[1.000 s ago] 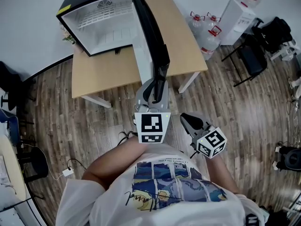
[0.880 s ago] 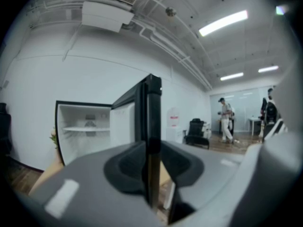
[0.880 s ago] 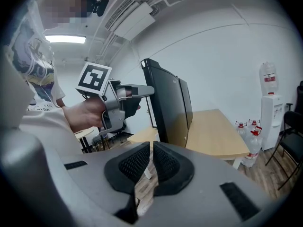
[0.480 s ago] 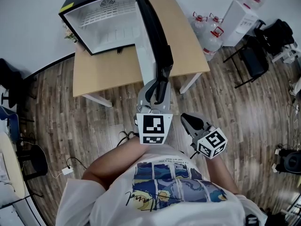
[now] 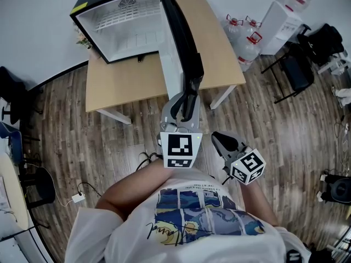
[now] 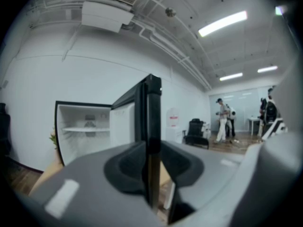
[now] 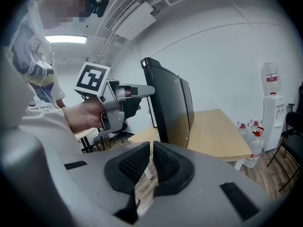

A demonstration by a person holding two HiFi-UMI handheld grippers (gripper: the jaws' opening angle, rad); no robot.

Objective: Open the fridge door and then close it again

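Black outside and white inside, the fridge (image 5: 118,23) is seen at the upper left of the head view. It is set on a wood table (image 5: 126,86). Its door (image 5: 178,32) is swung wide open, and its edge is pointed down the frame toward the middle. There the door's edge is squeezed between the jaws of the left gripper (image 5: 189,92). In the left gripper view the thin dark edge is seen standing up straight between the two pads (image 6: 125,162), and both pads are pressed on it. A white shelf (image 6: 83,129) inside the fridge is seen at the left of that view, and some people (image 6: 222,122) are seen far off at the right.

Just right of the middle of the head view, the right gripper (image 5: 220,139) is held near the person's body, apart from the door. In the right gripper view its pads are closed almost together, and nothing is held between them.

Water bottles (image 5: 244,37) are stood on the floor at the upper right, beside a white water cooler (image 5: 282,10). A black chair (image 5: 296,64) is seen to the right of them.
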